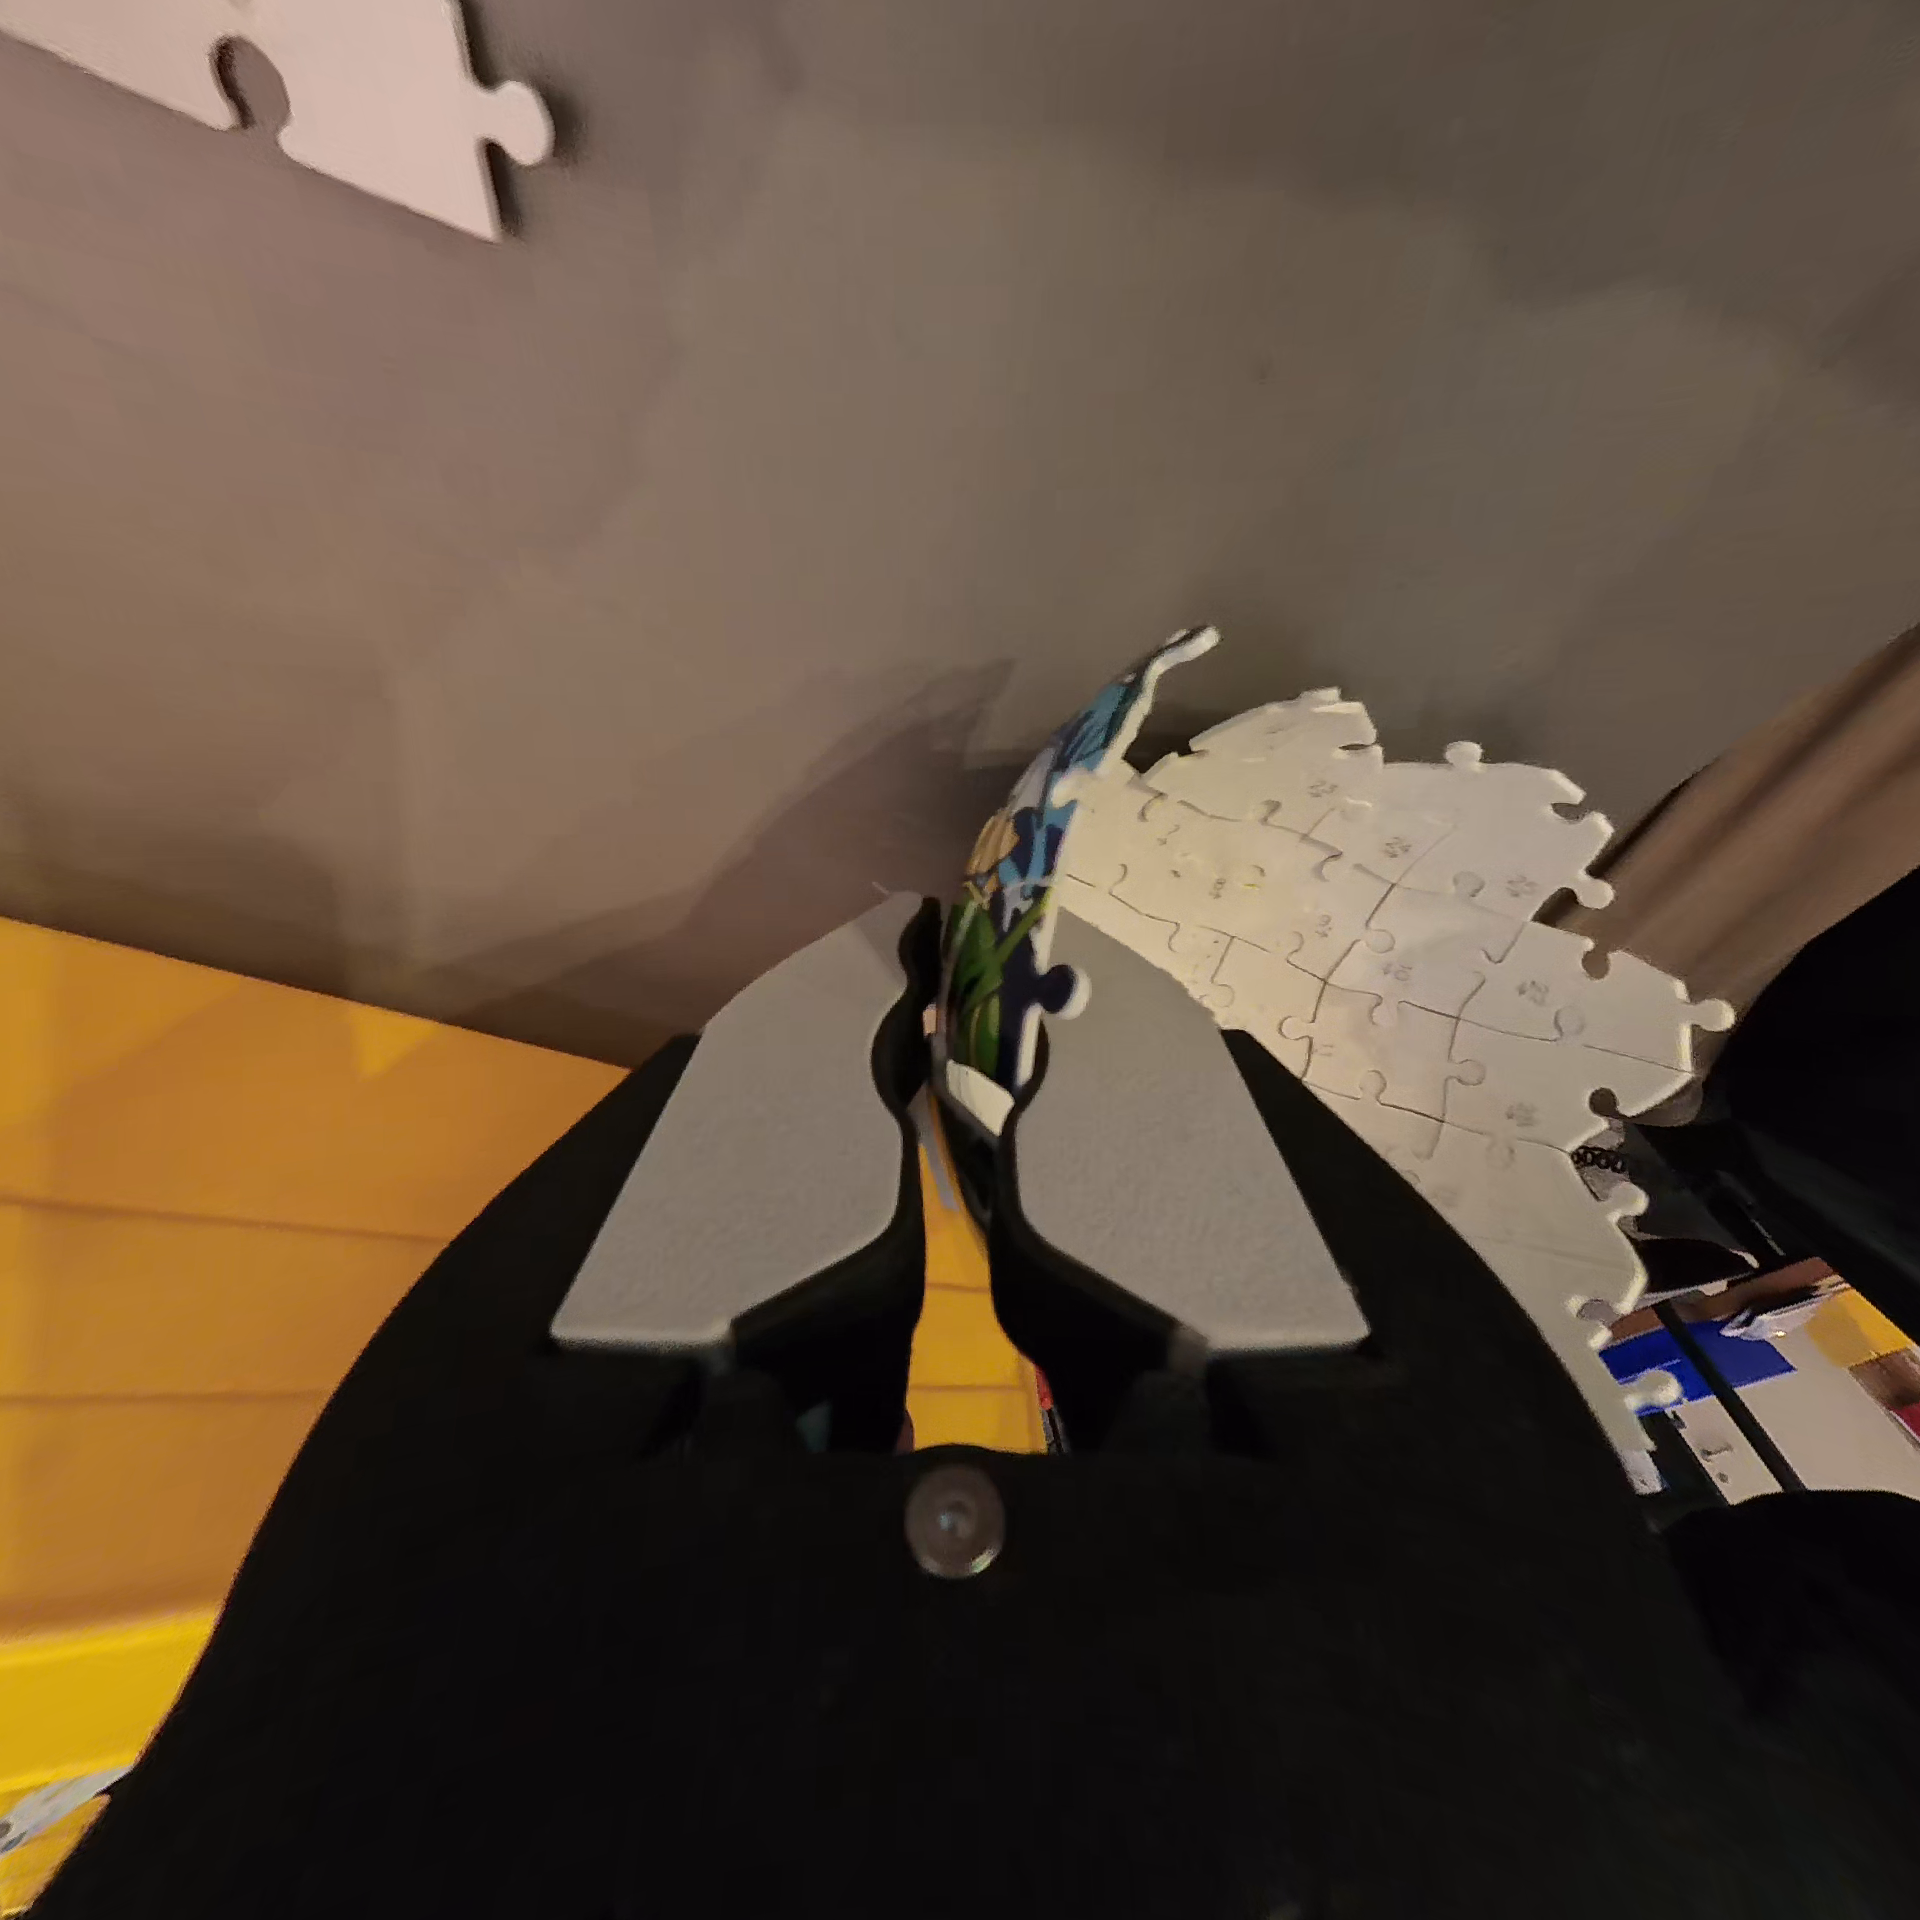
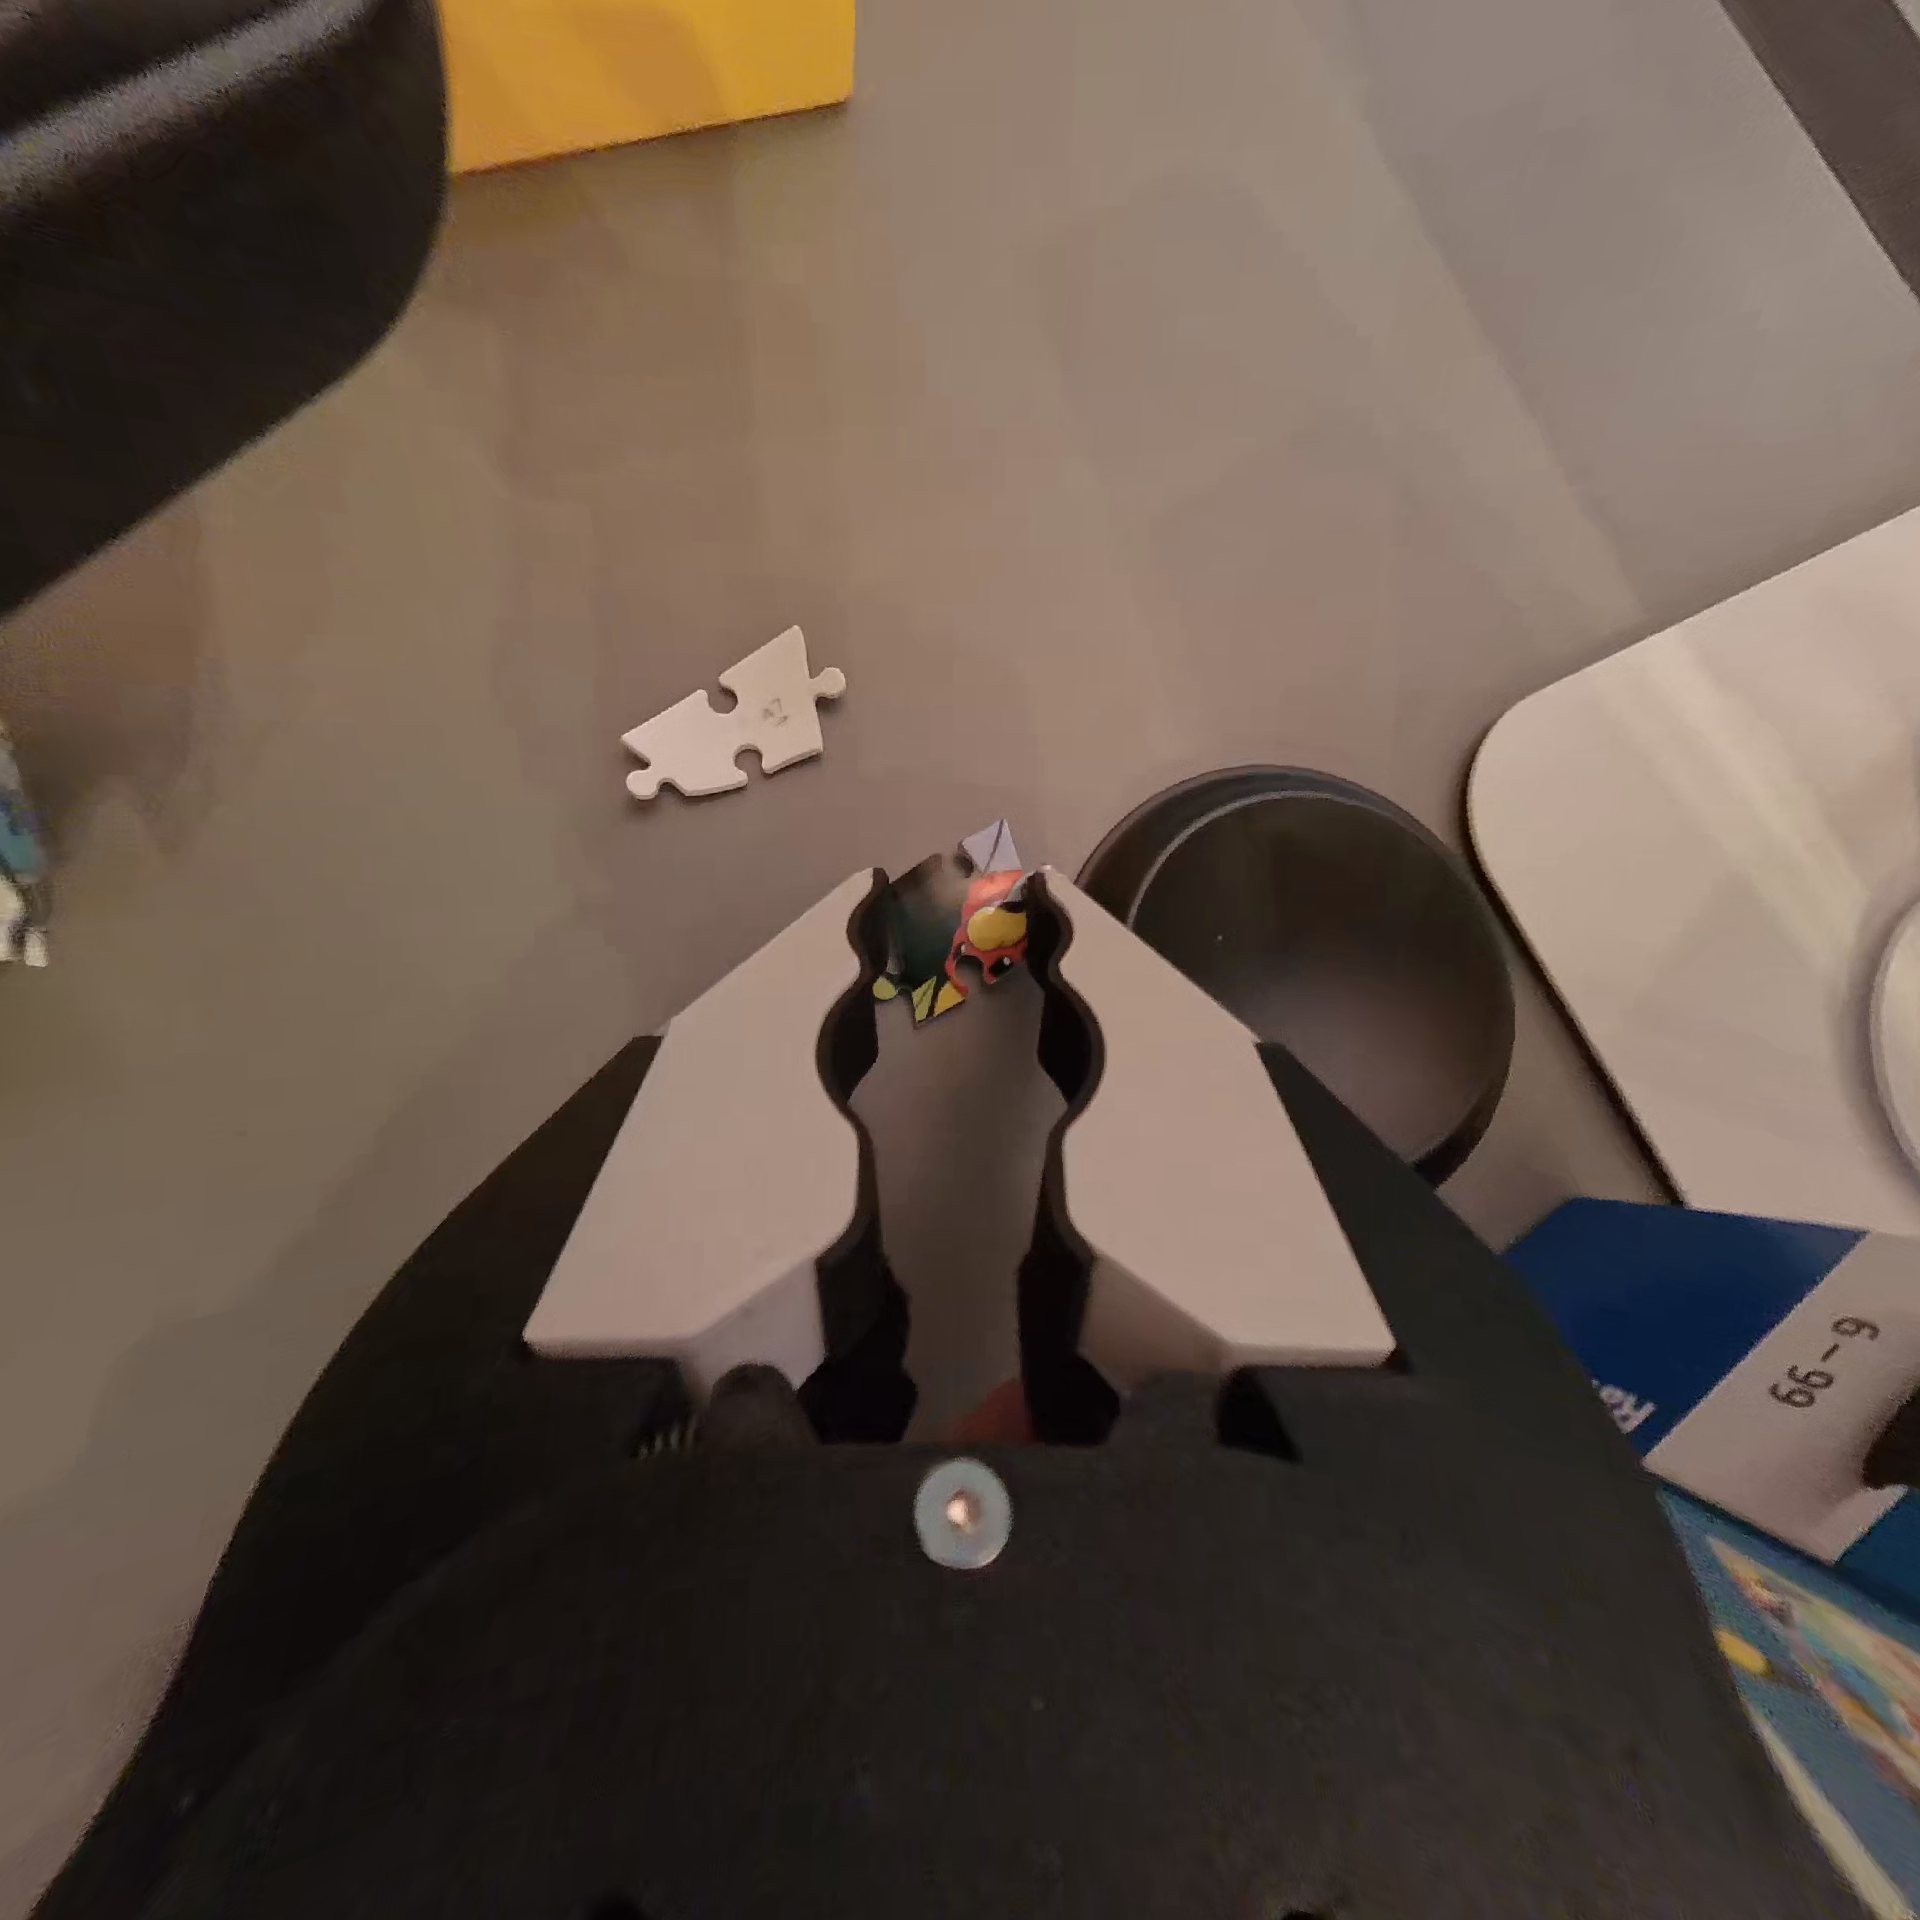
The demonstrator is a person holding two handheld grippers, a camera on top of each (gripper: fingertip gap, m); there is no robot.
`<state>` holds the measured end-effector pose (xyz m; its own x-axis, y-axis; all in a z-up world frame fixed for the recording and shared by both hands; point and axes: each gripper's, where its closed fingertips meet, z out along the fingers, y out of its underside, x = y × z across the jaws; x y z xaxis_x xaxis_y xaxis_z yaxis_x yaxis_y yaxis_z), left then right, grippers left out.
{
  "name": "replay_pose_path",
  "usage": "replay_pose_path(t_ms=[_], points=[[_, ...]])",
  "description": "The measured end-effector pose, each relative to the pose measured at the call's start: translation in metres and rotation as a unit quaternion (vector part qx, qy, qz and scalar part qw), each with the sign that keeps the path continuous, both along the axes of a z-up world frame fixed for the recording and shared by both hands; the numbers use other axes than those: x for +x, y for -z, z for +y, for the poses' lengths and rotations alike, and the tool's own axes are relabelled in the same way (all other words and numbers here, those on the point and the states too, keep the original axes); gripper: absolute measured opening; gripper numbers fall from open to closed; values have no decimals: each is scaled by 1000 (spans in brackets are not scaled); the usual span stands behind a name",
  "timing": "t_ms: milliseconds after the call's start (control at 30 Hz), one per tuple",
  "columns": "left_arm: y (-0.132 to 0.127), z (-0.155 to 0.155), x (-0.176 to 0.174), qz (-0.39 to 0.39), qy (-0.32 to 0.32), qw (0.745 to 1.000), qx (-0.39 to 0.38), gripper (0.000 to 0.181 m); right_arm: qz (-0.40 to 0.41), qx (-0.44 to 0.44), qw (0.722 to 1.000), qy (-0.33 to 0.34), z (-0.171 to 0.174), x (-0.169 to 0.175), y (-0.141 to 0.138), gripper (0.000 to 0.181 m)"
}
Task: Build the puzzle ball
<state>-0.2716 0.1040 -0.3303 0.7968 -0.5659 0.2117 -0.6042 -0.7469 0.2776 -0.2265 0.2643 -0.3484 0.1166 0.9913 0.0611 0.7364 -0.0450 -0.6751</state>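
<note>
Your left gripper [image 1: 961, 1023] is clamped on the edge of the half-built puzzle ball [image 1: 1382, 966], its jaws pressed nearly together on the rim. The ball is a curved shell held up off the grey table [image 1: 935, 416]: you see its white inner side with the joined pieces fanning out to the right, and a strip of its printed blue-and-green outer face right at the fingertips. A yellow box [image 1: 260, 1195] sits low on the left of that view, and a loose white puzzle piece [image 1: 405, 94] lies on the table near the top left corner.

Your right gripper [image 2: 961, 935] holds a small coloured puzzle piece [image 2: 987, 925] between its tips (red, yellow and dark green print facing you); the jaws are part-way closed, only the tips pinching the piece. Beyond it, two joined white pieces [image 2: 732, 722] lie face down on the table, apart from everything else. Just to the right of the fingertips stands a round black dish [image 2: 1320, 966], and further right a pale board [image 2: 1683, 831] with rounded corners. A blue-and-white puzzle box [image 2: 1745, 1340] lies at the lower right. The black bulk of the other gripper [image 2: 187, 260] fills the top left corner.
</note>
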Motion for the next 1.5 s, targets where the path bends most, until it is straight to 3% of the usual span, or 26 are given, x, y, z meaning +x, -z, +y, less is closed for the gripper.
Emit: replay_pose_path(t_ms=[167,267,367,600,800,967,1500], points=[[0,5,3,-1,5,1000,2,7,27,-111,993,7,-16,21,-8,22],[1,7,6,-1,10,1000,0,7,58,-240,969,8,-36,39,-25,2],[1,10,12,-4,16,1000,2,7,13,-223,975,22,-32,72,-11,0],[2,15,25,-8,28,1000,3,7,29,-238,970,37,-34,111,-19,0],[2,20,33,-1,36,999,0,7,53,-300,952,-10,-81,106,-46,0],[3,23,38,12,44,999,-11,8,43,-315,948,-31,-123,91,-41,0],[2,37,69,61,104,992,-29,8,37,-328,944,-5,-132,73,-26,0]])
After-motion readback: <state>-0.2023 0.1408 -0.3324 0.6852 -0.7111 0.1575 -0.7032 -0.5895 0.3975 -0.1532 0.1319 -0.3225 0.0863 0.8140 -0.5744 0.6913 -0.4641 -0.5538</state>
